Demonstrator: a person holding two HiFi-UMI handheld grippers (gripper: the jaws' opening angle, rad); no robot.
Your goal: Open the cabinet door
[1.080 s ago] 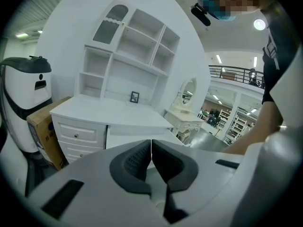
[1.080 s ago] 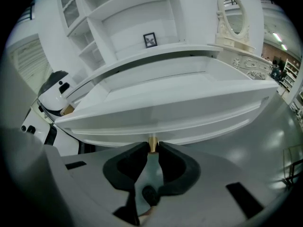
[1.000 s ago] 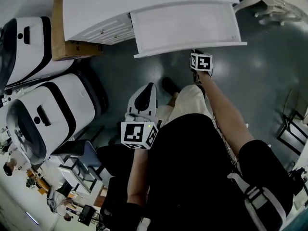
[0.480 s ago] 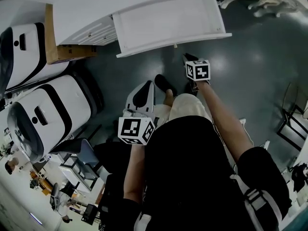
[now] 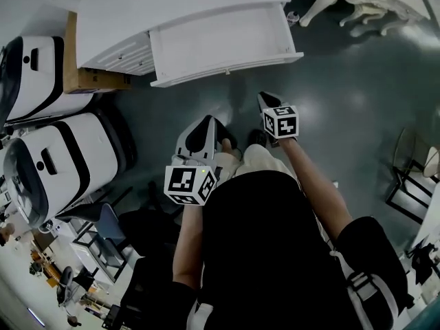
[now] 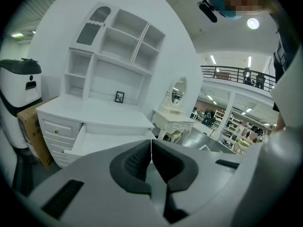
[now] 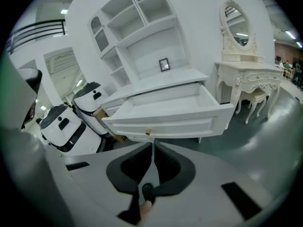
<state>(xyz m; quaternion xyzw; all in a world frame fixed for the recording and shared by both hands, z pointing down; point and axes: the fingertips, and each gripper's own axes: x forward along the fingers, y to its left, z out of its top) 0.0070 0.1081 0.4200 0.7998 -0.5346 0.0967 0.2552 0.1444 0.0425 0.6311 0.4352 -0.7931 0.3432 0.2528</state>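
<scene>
Both are empty: left gripper (image 6: 151, 145) jaws together, right gripper (image 7: 152, 149) jaws closing. The stiff drawer (image 7: 189, 122) probably slides lightly; grasp its small knob (image 7: 147, 132).

- White cabinet (image 5: 185, 12) and its white pulled-out drawer (image 7: 170, 122): smooth painted finish with a soft sheen.
- Small round knob (image 7: 147, 132) on the drawer front: brass-coloured, looks like metal.
- Dark grey floor (image 5: 344, 81): smooth and glossy, with light patches reflected in it.
- Brown box (image 5: 96, 81): matt cardboard.
- White-and-black rounded machines (image 5: 69, 157): glossy plastic shells.
- Left gripper (image 6: 151, 148): matt grey plastic, with black ribbed, rubber-like pads (image 6: 135, 162).
- Person's black top (image 5: 268, 253): matt cloth.
</scene>
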